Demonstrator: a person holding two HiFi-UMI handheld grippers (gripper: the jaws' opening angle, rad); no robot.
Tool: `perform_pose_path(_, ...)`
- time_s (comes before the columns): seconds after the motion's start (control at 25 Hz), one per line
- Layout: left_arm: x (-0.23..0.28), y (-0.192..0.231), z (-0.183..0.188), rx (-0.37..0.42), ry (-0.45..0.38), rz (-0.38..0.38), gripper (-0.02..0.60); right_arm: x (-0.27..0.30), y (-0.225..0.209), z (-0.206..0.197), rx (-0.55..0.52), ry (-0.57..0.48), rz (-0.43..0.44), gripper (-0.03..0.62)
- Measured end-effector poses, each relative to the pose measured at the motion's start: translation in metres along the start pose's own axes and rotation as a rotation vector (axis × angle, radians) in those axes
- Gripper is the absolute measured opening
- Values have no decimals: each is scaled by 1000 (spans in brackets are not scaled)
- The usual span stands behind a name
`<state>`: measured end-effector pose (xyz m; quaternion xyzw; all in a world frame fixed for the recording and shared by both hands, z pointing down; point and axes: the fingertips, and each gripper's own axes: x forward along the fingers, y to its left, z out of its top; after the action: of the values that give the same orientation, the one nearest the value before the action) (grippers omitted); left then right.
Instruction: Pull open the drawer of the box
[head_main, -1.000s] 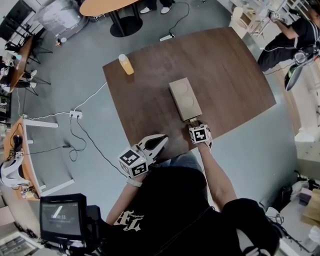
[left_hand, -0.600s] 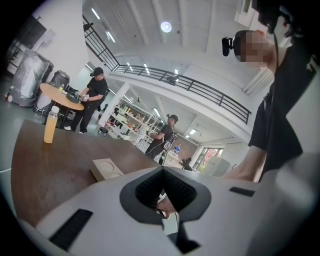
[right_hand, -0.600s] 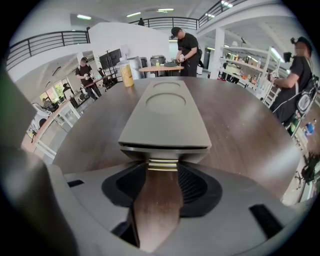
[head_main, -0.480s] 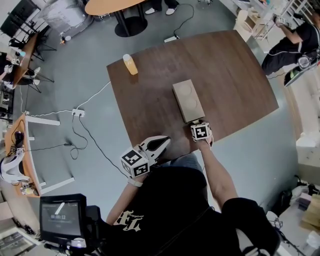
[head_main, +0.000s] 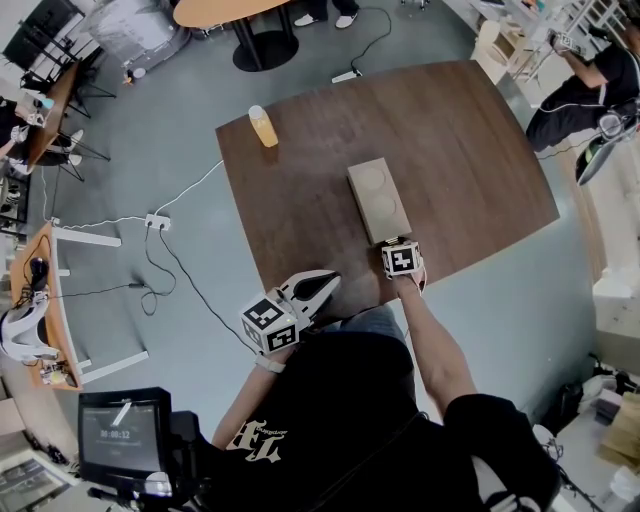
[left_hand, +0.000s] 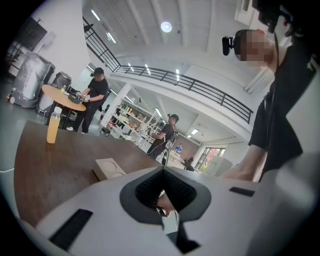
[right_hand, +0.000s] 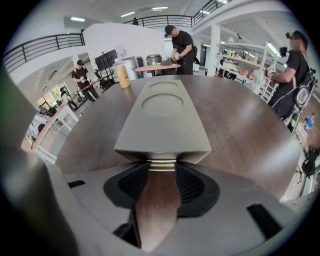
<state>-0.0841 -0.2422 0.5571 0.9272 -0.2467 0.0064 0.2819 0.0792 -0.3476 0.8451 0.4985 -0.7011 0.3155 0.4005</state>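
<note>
A tan box (head_main: 378, 200) with two round recesses in its lid lies lengthwise on the dark wooden table (head_main: 470, 140). My right gripper (head_main: 397, 245) points steeply down at the box's near end. In the right gripper view the box (right_hand: 162, 120) fills the middle, and a small brass drawer handle (right_hand: 162, 165) sits between the jaws. The jaws have just been closing, and the pads now press on the handle from both sides. My left gripper (head_main: 328, 281) hovers at the table's near edge, shut on nothing, with the box (left_hand: 110, 168) off to its left.
A bottle of orange drink (head_main: 263, 127) stands near the table's far left corner. Cables and a power strip (head_main: 152, 222) lie on the floor to the left. A person (head_main: 585, 80) stands beyond the table's right side, and others work at a round table (left_hand: 62, 97) farther off.
The right gripper has edged slightly closer to the box's near end. The left gripper has not moved. The head view has shifted a little.
</note>
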Motion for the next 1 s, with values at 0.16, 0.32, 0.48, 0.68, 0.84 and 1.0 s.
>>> perform_pose_path(0.16,-2,2,-1,-4,-4,9,0,1,1,0,2,-2,-1,158)
perform_pose_path(0.32,-3,3,-1,-4,-9,14,0,2,1,1,1,-9,3,158)
perform_pose_path(0.48,-4,3,-2,-7,-6,20,0,1,1,4,-6,-25,6,158)
perform_pose_path(0.68,-5,3,-3,-5,-6,22,0,3,0,3,-9,-32,7,155)
perform_pose_path(0.84,-7,-1,-5,-1,-8,19,0,0,1,-3,-6,-32,4,155)
perform_pose_path(1.0,-10,-4,-6,2,-10,14,0,-6,4,-14,-1,-29,3,155)
